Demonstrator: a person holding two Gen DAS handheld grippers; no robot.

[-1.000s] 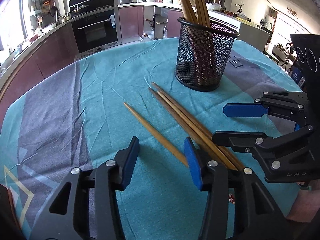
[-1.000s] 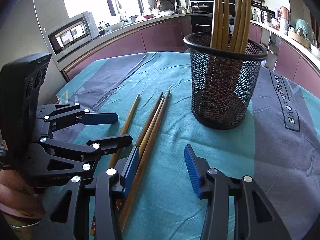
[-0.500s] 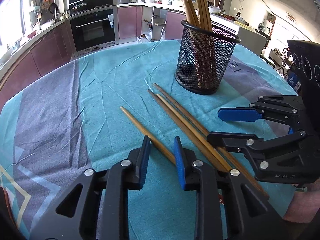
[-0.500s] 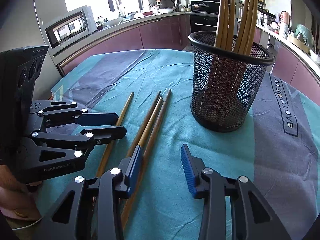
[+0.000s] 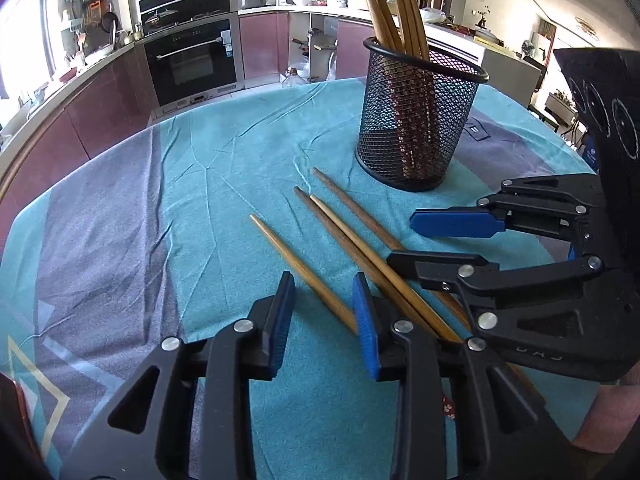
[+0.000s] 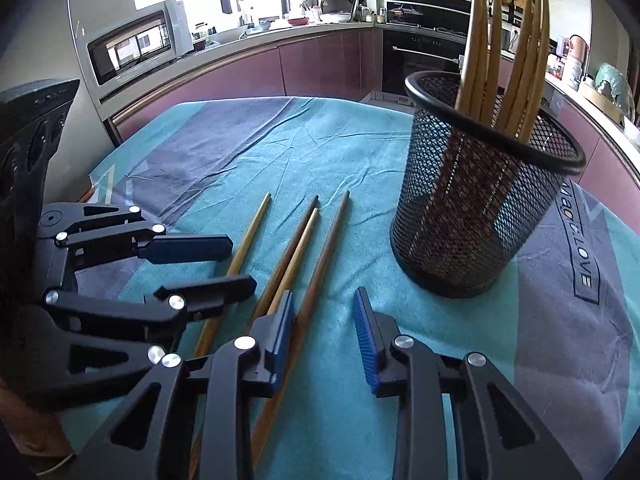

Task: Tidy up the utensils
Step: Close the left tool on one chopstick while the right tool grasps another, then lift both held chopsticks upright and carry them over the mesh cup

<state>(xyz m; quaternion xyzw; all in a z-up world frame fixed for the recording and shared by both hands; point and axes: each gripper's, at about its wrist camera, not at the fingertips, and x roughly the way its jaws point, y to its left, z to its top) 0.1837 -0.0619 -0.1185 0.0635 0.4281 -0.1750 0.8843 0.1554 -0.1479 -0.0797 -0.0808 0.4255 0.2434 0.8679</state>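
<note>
In the left wrist view, the left gripper (image 5: 324, 304) is seen low over a teal and grey tablecloth (image 5: 224, 184), its blue-padded fingers (image 5: 282, 312) set apart with nothing clamped between them. Four wooden chopsticks are seen lying loose on the cloth: a single chopstick (image 5: 298, 266) runs diagonally toward the gap between the fingers and passes under the right-hand one, while a group of three chopsticks (image 5: 360, 240) lies just beside it, nearer the right gripper (image 5: 444, 242). That gripper is seen from the side at the right edge, its fingers held apart one above the other, the lower one lying across the three chopsticks; contact cannot be told. A black mesh holder (image 5: 416, 120) is stood upright on the cloth beyond the loose sticks, with more chopsticks (image 5: 400, 0) leaning inside it. In the right wrist view, the right gripper (image 6: 324, 320) is shown with its fingers apart and nothing held between them; the left-hand finger (image 6: 280, 328) is placed over the near parts of the three grouped chopsticks (image 6: 304, 240). The single chopstick (image 6: 244, 248) is seen further left, running beneath the lower finger of the left gripper (image 6: 224, 264), whose fingers are likewise held apart. The mesh holder (image 6: 476, 208) is seen at the right, apart from the loose sticks, with chopsticks (image 6: 504, 52) stood in it.
</note>
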